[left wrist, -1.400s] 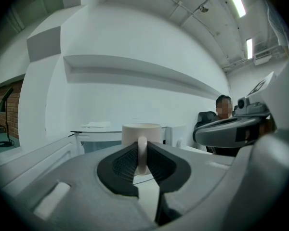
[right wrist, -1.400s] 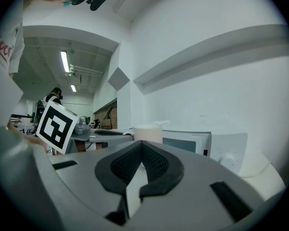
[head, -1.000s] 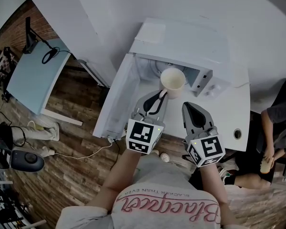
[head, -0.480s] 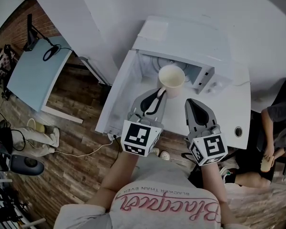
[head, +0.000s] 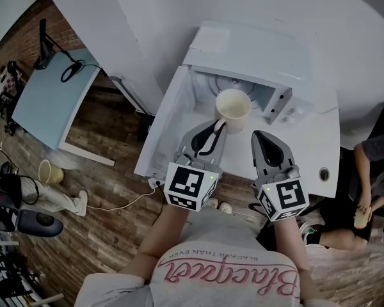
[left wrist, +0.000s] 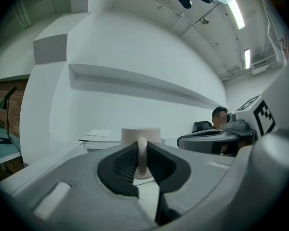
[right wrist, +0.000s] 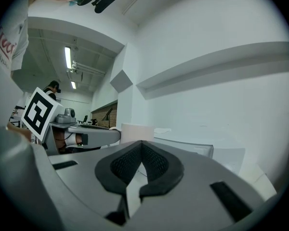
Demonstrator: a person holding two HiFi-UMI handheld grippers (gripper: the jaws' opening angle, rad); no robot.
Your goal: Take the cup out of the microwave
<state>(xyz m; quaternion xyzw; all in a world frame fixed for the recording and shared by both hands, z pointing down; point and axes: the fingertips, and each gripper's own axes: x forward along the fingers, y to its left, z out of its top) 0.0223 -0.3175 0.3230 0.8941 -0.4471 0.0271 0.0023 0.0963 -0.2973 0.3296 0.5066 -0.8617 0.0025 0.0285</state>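
Left gripper [head: 216, 128] has its jaws closed on the handle [left wrist: 141, 156] of a cream cup [head: 233, 107]. In the left gripper view the dark ribbed pads [left wrist: 123, 163] press the thin handle loop from both sides, with the upright cup body [left wrist: 140, 134] just beyond the tips at 12 o'clock. In the head view the cup hangs at the mouth of the white microwave [head: 243, 50], rim up. Whether its far side is fully outside the cavity cannot be told. The microwave door [head: 166, 120] stands swung wide open at 9 o'clock of the cup.

At 3 o'clock of the left one, the right gripper [head: 258, 136] is near it but apart. Its jaws are closed tip to tip with nothing between them, as the right gripper view shows [right wrist: 140, 146]. That view also catches the cup [right wrist: 137, 131] at 11 o'clock of its jaws.

The microwave sits on a white counter [head: 323, 142]. A seated person [head: 371, 165] is at 3 o'clock of the head view. A pale blue desk [head: 48, 104] with a black lamp [head: 46, 50] lies at 10 o'clock, over a wooden floor [head: 109, 203].
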